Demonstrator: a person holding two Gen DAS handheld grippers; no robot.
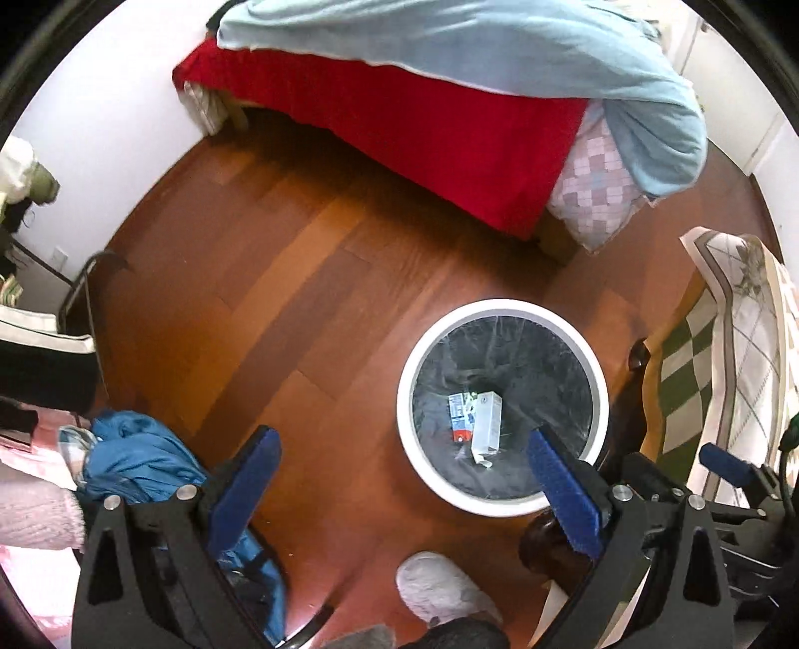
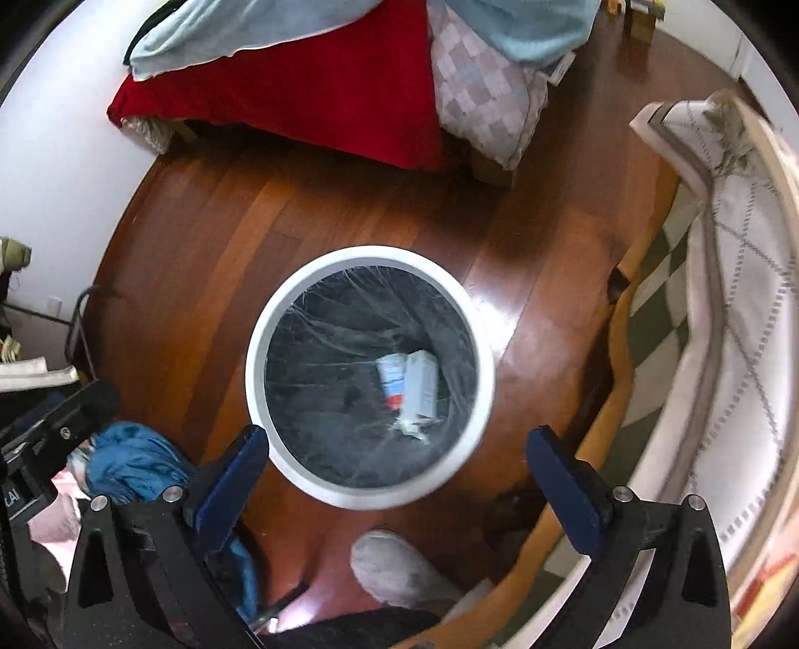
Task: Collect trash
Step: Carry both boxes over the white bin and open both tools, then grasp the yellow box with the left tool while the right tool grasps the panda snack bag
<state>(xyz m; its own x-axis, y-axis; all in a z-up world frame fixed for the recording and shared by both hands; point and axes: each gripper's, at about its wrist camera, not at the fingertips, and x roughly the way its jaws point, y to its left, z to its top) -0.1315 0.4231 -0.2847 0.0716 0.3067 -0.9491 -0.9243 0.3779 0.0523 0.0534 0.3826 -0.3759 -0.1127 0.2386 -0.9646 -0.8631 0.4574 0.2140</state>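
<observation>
— Down on the wooden floor (image 2: pixel 209 259), what sits below the two claws?

— A round white trash bin (image 2: pixel 259 359) with a dark liner covered by clear plastic film. At its bottom lie two small cartons: a white carton (image 2: pixel 422 384) and, touching its left side, a blue-and-white carton with a red end (image 2: pixel 392 379). A small crumpled white scrap lies just below them.

— How does the right claw (image 2: pixel 397 449) stand?

— Both blue-padded fingers (image 2: pixel 229 489) are spread wide apart with nothing between them. It points steeply down, over the near rim of the bin.

— And the left claw (image 1: pixel 399 449)?

— Also wide open and empty. In its view the trash bin (image 1: pixel 409 369) sits to the right of centre, with one blue pad overlapping the near rim. The same white carton (image 1: pixel 487 419) and blue-and-white carton (image 1: pixel 459 417) show inside.

— What surrounds the bin?

— A bed with a red cover (image 1: pixel 399 120) and a light blue blanket (image 1: pixel 449 45) stands beyond it; a checked pillow (image 1: pixel 594 189) hangs at the corner. A crumpled blue garment (image 2: pixel 135 459) lies at the lower left. A person's grey slipper (image 2: pixel 394 569) stands just beside the bin on the near side. At right, a cream quilted cover (image 2: pixel 739 309) drapes over green-and-white checked fabric.
</observation>
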